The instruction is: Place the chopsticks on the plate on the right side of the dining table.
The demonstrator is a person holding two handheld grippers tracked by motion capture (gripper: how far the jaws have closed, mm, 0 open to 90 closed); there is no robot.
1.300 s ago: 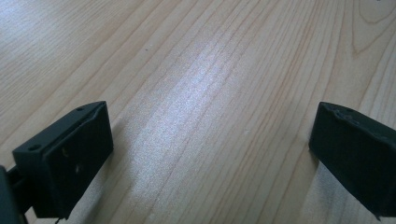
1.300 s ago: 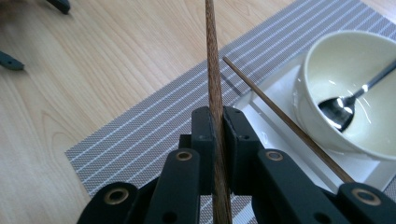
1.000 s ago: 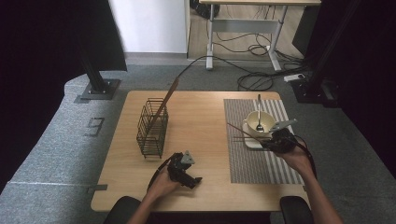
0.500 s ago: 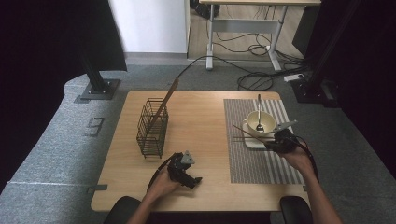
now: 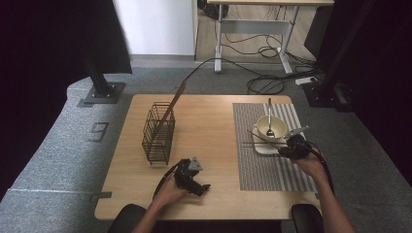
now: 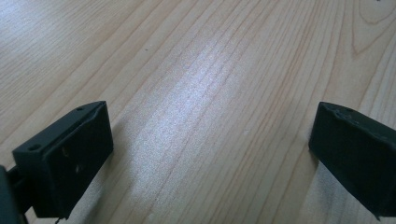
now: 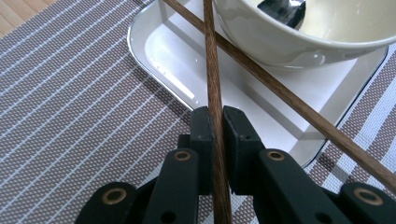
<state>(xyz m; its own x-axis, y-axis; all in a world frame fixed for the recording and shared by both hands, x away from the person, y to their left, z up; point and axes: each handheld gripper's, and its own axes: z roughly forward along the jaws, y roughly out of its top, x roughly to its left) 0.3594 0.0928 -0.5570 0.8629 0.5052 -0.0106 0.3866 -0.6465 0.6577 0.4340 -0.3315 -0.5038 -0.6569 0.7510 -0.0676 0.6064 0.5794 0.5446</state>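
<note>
Wooden tabletop [image 5: 209, 121] — right hand-held gripper [image 7: 218, 122] pinches one chopstick [image 7: 211, 70] at the plate's [image 7: 163, 46] 6 o'clock. Second chopstick [image 7: 280, 93] waits. Left hand-held gripper [image 6: 210, 154] rests wide apart — holding nothing.

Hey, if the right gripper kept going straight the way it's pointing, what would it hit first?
Probably the white tray right ahead, then the bowl standing on it. The right gripper is shut on one chopstick, which crosses over a second chopstick, though depth is hard to judge.
</note>
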